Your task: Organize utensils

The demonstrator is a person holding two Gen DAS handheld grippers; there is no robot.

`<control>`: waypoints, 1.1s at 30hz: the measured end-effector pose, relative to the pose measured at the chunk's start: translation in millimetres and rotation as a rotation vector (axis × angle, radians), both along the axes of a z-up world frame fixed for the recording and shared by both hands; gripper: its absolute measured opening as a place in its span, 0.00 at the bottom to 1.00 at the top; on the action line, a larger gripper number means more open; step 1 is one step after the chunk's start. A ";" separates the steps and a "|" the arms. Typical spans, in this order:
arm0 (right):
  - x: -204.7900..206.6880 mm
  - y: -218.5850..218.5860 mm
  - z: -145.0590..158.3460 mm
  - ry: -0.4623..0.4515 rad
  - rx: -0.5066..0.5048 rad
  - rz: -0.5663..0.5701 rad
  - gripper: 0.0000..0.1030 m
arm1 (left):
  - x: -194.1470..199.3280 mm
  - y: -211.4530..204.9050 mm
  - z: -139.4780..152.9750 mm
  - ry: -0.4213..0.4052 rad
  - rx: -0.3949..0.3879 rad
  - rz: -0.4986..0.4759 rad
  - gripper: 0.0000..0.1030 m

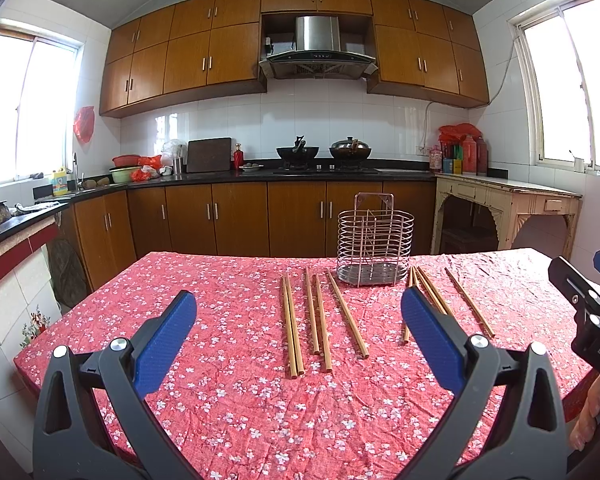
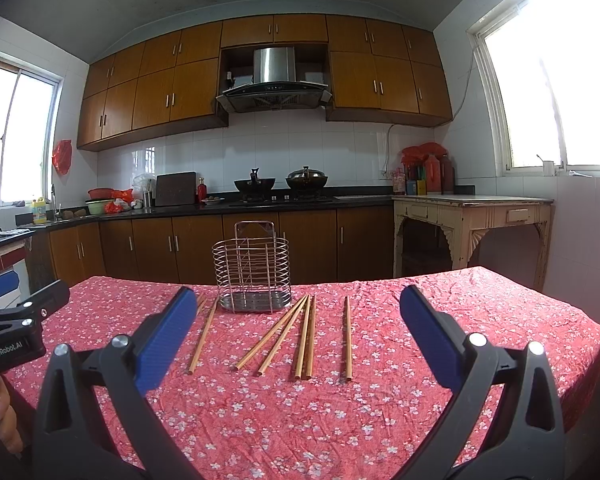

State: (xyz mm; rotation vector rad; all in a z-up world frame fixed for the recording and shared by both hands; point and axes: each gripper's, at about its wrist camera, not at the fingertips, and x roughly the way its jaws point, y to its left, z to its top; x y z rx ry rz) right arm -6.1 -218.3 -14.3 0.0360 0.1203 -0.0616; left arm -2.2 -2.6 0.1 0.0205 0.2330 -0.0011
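My left gripper (image 1: 299, 312) spread wide and holding nothing above the floral tablecloth (image 1: 228, 408), my right gripper (image 2: 299, 308) likewise wide and bare, wooden chopsticks (image 2: 303, 338) lying loose on the cloth just before the upright wire holder (image 2: 252, 266), none inside it.

You have ten wooden chopsticks (image 1: 318, 316) on the counter (image 1: 228, 400): five toward 11 o'clock of the left tool, five toward 1 o'clock. One wire utensil basket (image 1: 374, 246) stands at 12 o'clock beyond them.
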 end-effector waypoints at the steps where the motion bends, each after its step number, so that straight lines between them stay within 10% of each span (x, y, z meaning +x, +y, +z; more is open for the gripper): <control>1: 1.2 -0.9 -1.0 0.001 0.002 0.000 0.96 | -0.4 0.2 -0.8 0.001 -0.001 0.001 0.98; 15: 51.5 -29.1 -15.2 0.159 0.051 -0.048 0.96 | 52.8 33.3 -23.0 0.196 -0.092 0.025 0.98; 21: 134.8 -71.5 -35.7 0.436 0.117 -0.101 0.68 | 116.0 68.3 -41.1 0.374 -0.124 0.031 0.97; 33: 242.9 -73.4 -110.4 0.790 0.114 -0.056 0.36 | 179.6 67.9 -85.9 0.637 -0.164 -0.096 0.50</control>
